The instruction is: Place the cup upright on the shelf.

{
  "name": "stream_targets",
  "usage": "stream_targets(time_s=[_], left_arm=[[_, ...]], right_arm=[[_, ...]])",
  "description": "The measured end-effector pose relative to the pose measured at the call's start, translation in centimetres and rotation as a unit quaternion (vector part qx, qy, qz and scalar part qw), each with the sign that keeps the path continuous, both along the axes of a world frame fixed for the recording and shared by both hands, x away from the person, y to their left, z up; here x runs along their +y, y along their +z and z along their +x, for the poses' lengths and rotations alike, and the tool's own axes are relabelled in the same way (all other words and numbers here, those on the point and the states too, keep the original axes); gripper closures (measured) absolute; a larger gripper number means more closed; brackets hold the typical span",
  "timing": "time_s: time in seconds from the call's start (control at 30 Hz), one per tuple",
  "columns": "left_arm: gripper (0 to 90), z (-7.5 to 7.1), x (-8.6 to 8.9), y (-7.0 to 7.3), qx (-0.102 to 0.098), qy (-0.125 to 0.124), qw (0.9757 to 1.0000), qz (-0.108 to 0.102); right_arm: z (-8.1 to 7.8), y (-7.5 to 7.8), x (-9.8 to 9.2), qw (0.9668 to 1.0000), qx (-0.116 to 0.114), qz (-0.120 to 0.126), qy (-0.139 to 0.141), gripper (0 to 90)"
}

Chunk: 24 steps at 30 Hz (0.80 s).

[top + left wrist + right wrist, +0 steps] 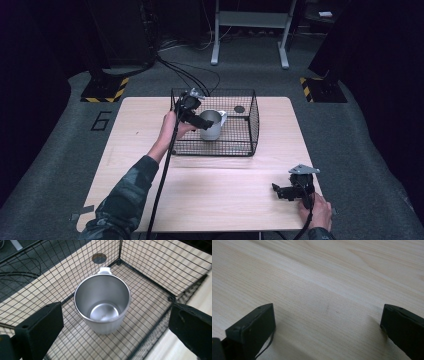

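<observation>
Standing upright inside the black wire basket point(252, 120), a steel mug point(211, 125) sits on the basket floor toward its left-centre, open end up, empty, white handle point(104, 270) on its far side in the left gripper view. Basket is on the far half of the light wood table point(225, 192), open on top. Left gripper point(204, 121) reaches in over the basket's left wall, held by the person's left hand point(170, 127), sleeve in a dark camo pattern. Its jaws are spread wide apart: in the left gripper view they sit either side of the mug with clear gaps, touching neither rim nor wall, camera looking down into the cup. From the high view the tips are just at the mug's left rim; can't tell height above it. A round dark disc point(239, 109) lies on the table by the basket's far-right area, seen through the mesh. Right gripper point(278, 191) is near the table's near-right corner, well apart from the basket, held by the right hand point(316, 211). Its jaws are also spread apart with nothing between them, bare wood grain under them in the right gripper view; they appear to rest on or just above the tabletop. Black cables trail from both grippers off the near edge.
</observation>
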State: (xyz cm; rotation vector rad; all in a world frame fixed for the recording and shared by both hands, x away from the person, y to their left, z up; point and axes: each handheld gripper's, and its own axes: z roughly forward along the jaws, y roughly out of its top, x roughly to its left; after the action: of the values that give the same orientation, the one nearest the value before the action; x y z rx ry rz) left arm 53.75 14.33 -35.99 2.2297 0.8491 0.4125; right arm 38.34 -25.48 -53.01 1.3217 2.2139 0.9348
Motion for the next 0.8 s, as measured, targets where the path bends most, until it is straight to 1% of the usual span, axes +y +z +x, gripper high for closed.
stream_targets(time_s=[0.1, 0.17, 0.23, 0.3, 0.33, 0.37, 0.4, 0.47, 0.5, 0.53, 0.57, 0.63, 0.7, 0.77, 0.8], left_arm=[[0.1, -1.2, 0.6, 0.5, -0.005, -0.005, 1.0, 0.002], [0.1, -2.4, 1.4, 0.8, -0.011, -0.008, 0.9999, 0.0], [0.1, -3.3, 2.0, 1.0, -0.019, -0.011, 0.9998, -0.001], [0.1, -4.2, 2.5, 1.1, -0.023, -0.011, 0.9997, 0.0], [0.1, -4.6, 2.7, 1.1, -0.025, -0.008, 0.9996, -0.005], [0.1, -5.0, 3.1, 1.1, -0.027, -0.009, 0.9996, -0.002], [0.1, -5.4, 3.3, 1.0, -0.031, -0.008, 0.9995, -0.005], [0.1, -6.4, 4.0, 0.9, -0.036, -0.009, 0.9993, -0.002], [0.1, -7.0, 4.4, 0.8, -0.034, -0.006, 0.9994, -0.006], [0.1, -7.4, 4.7, 0.7, -0.038, -0.005, 0.9992, -0.009], [0.1, -7.8, 5.1, 0.6, -0.04, -0.005, 0.9991, -0.007], [0.1, -8.8, 5.9, 0.4, -0.041, 0.001, 0.9991, -0.01], [0.3, -10.0, 6.8, 0.0, -0.048, 0.005, 0.9987, -0.015], [0.5, -11.1, 7.6, -0.4, -0.05, 0.01, 0.9986, -0.015], [0.5, -11.5, 7.8, -0.6, -0.052, 0.015, 0.9984, -0.018]], right_arm=[[0.0, 0.0, 0.0, 1.0, 0.0, 0.0, 0.0, 0.0], [0.0, 0.0, 0.0, 1.0, 0.0, 0.0, 0.001, 0.0], [0.0, 0.0, 0.0, 1.0, 0.0, 0.0, 0.0, 0.0], [0.0, 0.0, 0.0, 1.0, 0.0, 0.0, 0.0, 0.0], [0.0, 0.0, 0.0, 1.0, 0.0, 0.0, 0.001, 0.0], [0.0, 0.0, 0.0, 1.0, 0.0, 0.0, 0.0, 0.0], [0.0, 0.0, 0.0, 1.0, 0.0, 0.0, 0.0, 0.0], [0.0, 0.0, 0.0, 1.0, 0.0, 0.0, 0.0, 0.0], [0.0, 0.0, 0.0, 1.0, 0.0, 0.0, 0.0, 0.0], [0.0, 0.0, 0.0, 1.0, 0.0, 0.0, 0.001, 0.0], [0.0, 0.0, 0.0, 1.0, 0.0, 0.0, 0.0, 0.0], [0.0, 0.0, 0.0, 1.0, 0.0, 0.0, 0.0, 0.0], [0.0, 0.0, 0.0, 1.0, 0.0, 0.0, 0.0, 0.0], [0.0, 0.0, 0.0, 1.0, 0.001, 0.0, 0.0, 0.0], [0.0, 0.0, 0.0, 1.0, 0.0, 0.0, 0.001, 0.0]])
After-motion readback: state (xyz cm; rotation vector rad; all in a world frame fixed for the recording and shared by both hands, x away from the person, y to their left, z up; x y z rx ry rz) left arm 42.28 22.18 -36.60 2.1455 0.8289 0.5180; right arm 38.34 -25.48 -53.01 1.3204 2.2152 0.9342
